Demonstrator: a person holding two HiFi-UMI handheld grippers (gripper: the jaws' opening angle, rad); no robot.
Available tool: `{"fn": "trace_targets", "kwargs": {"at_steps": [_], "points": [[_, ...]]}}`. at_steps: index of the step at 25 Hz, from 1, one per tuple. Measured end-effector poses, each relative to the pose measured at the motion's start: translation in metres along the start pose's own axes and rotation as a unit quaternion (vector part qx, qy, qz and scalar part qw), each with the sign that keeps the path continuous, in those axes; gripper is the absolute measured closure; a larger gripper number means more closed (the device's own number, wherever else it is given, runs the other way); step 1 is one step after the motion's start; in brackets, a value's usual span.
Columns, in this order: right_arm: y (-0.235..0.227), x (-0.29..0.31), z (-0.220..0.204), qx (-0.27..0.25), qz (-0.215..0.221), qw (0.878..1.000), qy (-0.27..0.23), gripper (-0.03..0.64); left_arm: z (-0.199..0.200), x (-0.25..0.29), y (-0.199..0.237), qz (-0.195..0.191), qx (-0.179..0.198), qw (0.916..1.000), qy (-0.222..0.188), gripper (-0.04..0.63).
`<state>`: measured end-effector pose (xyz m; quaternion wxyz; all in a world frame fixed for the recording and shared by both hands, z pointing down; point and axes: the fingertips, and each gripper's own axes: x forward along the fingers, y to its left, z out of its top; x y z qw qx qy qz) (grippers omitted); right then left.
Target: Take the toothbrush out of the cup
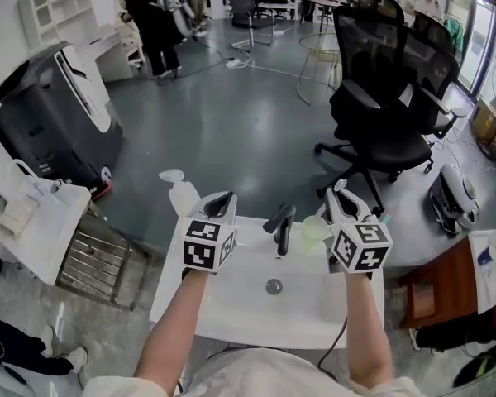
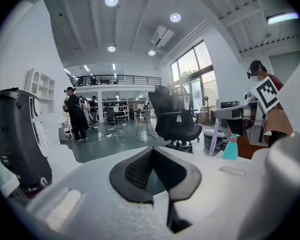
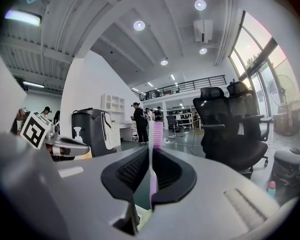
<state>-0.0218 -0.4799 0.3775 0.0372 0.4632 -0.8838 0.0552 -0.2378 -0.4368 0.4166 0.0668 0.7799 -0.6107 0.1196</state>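
A pink toothbrush stands upright between the jaws of my right gripper, bristle head above the pads, and that gripper is shut on its handle. In the head view the right gripper hovers just right of a pale green cup on the back rim of the white sink. The toothbrush is hidden there by the gripper. My left gripper hangs over the sink's left side, jaws together with nothing in them. The left gripper looks across the room.
A black faucet rises between the two grippers. A white soap dispenser stands behind the sink's left corner. A black office chair is beyond the sink, a wooden stool at right and a white cart at left.
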Motion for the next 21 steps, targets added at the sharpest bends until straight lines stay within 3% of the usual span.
{"fn": "trace_targets", "kwargs": {"at_steps": [21], "points": [[0.006, -0.003, 0.0075, -0.009, 0.002, 1.0, -0.006, 0.594, -0.0002, -0.0045, 0.0026, 0.0, -0.003, 1.0, -0.002, 0.591]]}}
